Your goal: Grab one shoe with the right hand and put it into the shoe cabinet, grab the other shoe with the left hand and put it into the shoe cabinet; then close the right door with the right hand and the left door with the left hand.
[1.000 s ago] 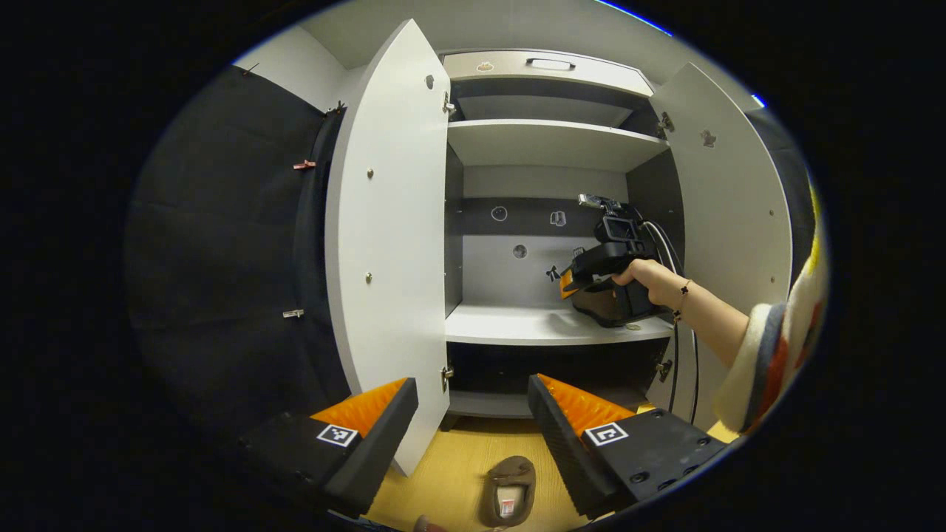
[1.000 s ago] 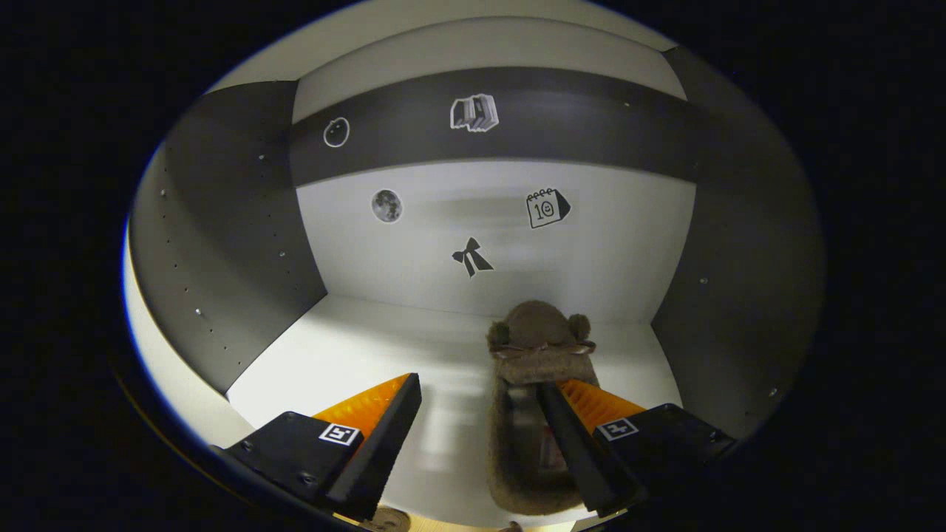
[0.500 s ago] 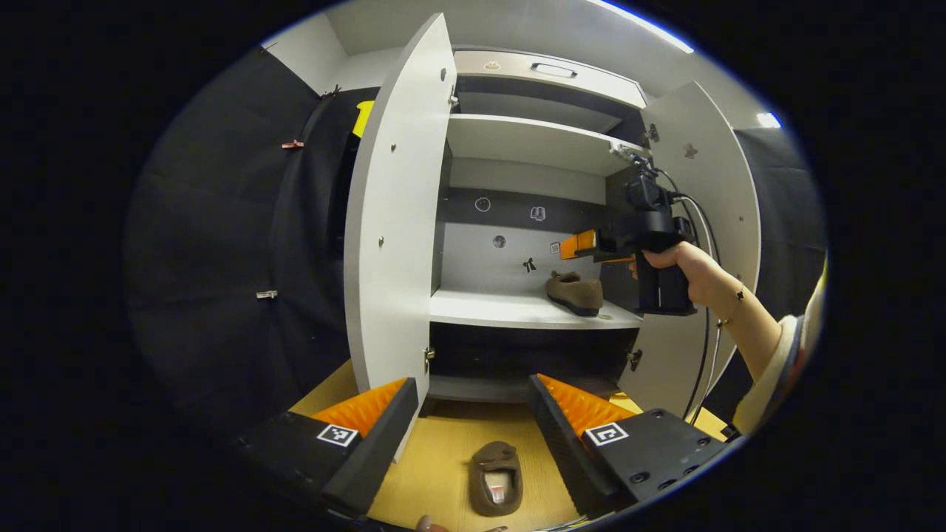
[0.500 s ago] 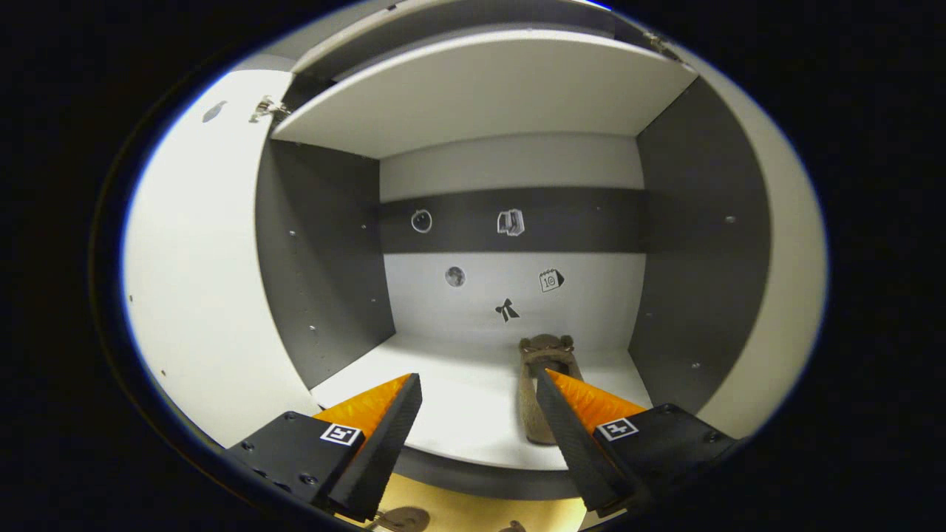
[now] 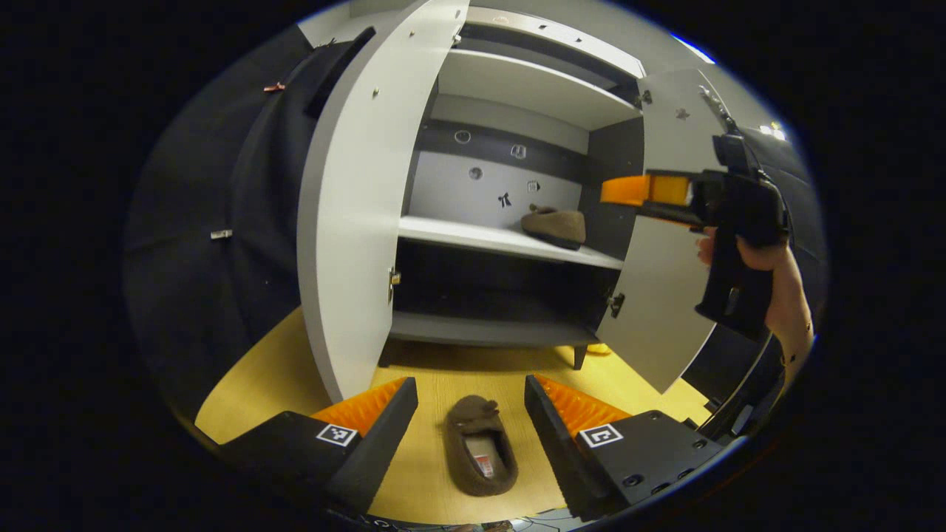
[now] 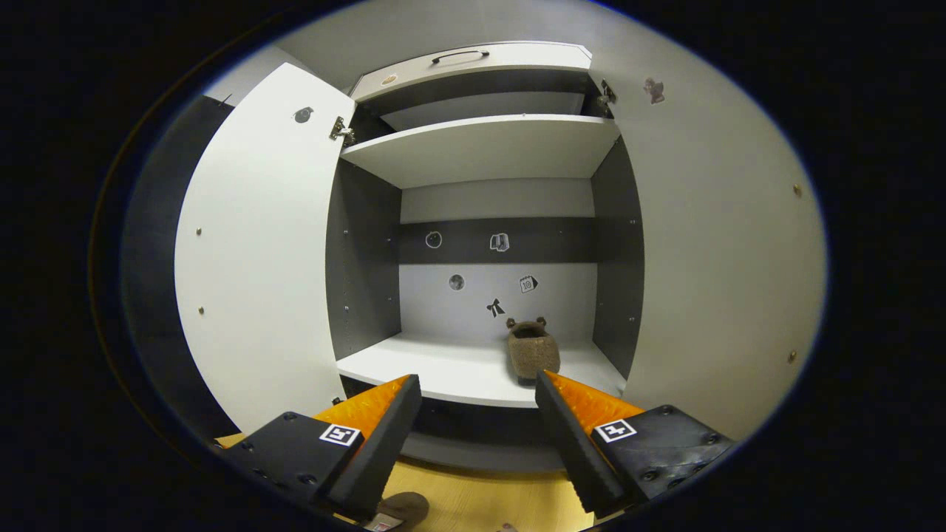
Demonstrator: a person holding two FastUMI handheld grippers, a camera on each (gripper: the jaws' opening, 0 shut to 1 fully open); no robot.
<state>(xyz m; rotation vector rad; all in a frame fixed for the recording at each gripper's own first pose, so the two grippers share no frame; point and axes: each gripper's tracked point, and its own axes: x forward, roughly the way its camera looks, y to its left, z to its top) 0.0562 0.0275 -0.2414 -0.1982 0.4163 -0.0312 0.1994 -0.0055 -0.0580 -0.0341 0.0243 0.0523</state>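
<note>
One brown furry shoe [image 5: 553,224] [image 6: 532,352] lies on the right side of the cabinet's middle shelf [image 5: 473,238] [image 6: 443,369]. The other brown shoe [image 5: 479,452] lies on the wooden floor, toe toward the cabinet, right between the open fingers of my left gripper [image 5: 471,390]. My right gripper [image 6: 478,387] stands open and empty in front of the cabinet, back from the shelf; the left gripper view shows it held in a hand [image 5: 761,255] at the right. Both cabinet doors, left [image 5: 355,207] [image 6: 251,281] and right [image 5: 665,251] [image 6: 724,251], stand open.
The cabinet has an upper shelf [image 6: 480,148], a dark lower compartment [image 5: 502,288] and a drawer with a handle [image 6: 460,55] on top. Yellow wooden floor [image 5: 259,377] runs in front of it. The heel of the floor shoe [image 6: 399,510] peeks in at the bottom of the right gripper view.
My right gripper has let go of the shoe on the shelf and drawn back out of the cabinet. My left gripper has tilted down and moved over the floor shoe.
</note>
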